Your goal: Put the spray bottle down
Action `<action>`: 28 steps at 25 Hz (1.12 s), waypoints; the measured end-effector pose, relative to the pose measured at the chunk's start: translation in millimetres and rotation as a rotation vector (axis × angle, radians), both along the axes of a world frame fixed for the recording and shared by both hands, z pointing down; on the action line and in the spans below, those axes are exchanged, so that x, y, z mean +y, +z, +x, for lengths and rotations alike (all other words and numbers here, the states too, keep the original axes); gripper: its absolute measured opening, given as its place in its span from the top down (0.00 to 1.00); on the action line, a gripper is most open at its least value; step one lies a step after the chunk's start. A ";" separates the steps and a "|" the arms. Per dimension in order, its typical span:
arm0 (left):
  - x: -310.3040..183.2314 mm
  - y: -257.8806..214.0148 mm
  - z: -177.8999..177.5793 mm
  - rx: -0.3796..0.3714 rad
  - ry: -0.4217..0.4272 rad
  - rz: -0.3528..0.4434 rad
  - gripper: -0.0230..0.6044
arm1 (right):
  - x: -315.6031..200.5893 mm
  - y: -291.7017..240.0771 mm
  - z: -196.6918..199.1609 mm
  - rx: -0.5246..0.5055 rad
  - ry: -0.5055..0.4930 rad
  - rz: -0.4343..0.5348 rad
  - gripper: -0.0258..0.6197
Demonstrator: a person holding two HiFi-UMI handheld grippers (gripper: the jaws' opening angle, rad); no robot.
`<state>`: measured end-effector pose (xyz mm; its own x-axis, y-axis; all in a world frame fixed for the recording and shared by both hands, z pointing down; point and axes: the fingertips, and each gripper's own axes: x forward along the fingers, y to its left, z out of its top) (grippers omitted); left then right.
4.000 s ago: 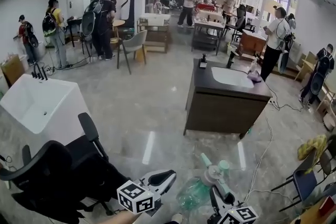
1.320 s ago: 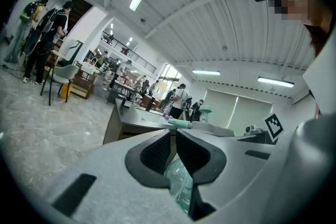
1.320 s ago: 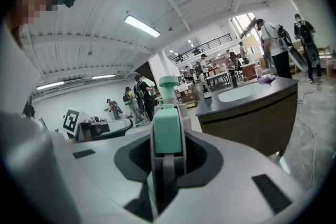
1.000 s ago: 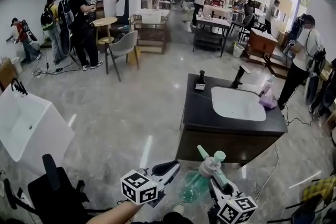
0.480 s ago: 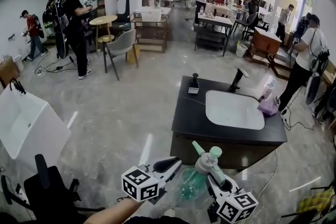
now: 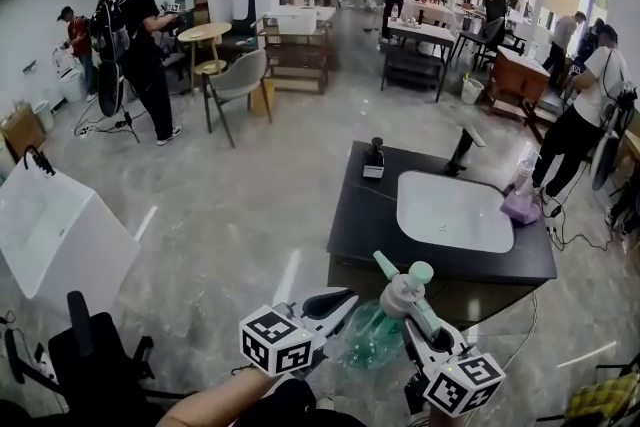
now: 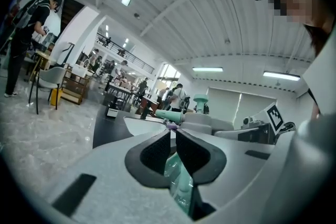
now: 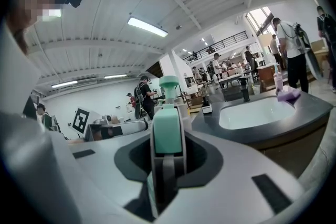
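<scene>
1. at the bottom edge a person's forearm (image 6: 222, 403) comes in behind two grippers of smooth pale grey plastic. each carries one white cube printed with black square markers, so two cubes in all.
2. the left gripper (image 7: 172, 135) has matte black pads pressed almost together. only a thin slit is left between them and nothing is pinched. the bottle's green body shows through the lower part of the slit, just past the tips.
3. the right gripper (image 8: 168, 147) pinches the one spray bottle (image 6: 372, 337) by its opaque mint-green trigger head. that block fills the gap between the dark pads, and the round cap stands above the jaws.
4. the bottle has a rounded, translucent green body and a slim nozzle slanting up and left in the head view. it hangs in the air between the two grippers, in front of the vanity and not resting on it.
5. low on the left stands one black office chair (image 6: 95, 365), and beside it one white, boxy freestanding sink (image 6: 50, 235).
6. beyond the bottle stands one vanity cabinet (image 6: 352, 215) with a glossy black rectangular top. it holds one white rounded basin (image 6: 455, 212), one angular black faucet (image 6: 465, 151), one black pump dispenser (image 6: 375, 158) and one purple cloth (image 6: 522, 206).
7. farther off, on the polished grey stone floor (image 6: 230, 205), are one grey shell chair (image 6: 240, 80) and one round wooden table (image 6: 205, 33). several people stand around.
</scene>
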<state>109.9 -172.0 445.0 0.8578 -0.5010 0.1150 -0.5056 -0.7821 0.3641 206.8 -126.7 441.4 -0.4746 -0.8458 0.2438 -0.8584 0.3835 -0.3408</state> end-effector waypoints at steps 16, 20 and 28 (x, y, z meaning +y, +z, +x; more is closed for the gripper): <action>-127.0 -33.1 16.0 0.046 0.083 0.051 0.91 | -117.0 -59.1 9.6 0.016 0.033 0.096 0.84; -155.6 -41.9 17.8 0.066 0.105 0.054 0.91 | -145.6 -67.8 9.5 0.038 0.046 0.116 0.84; -206.1 -44.7 13.2 0.071 0.136 0.071 0.91 | -193.7 -68.5 3.6 0.051 0.073 0.128 0.84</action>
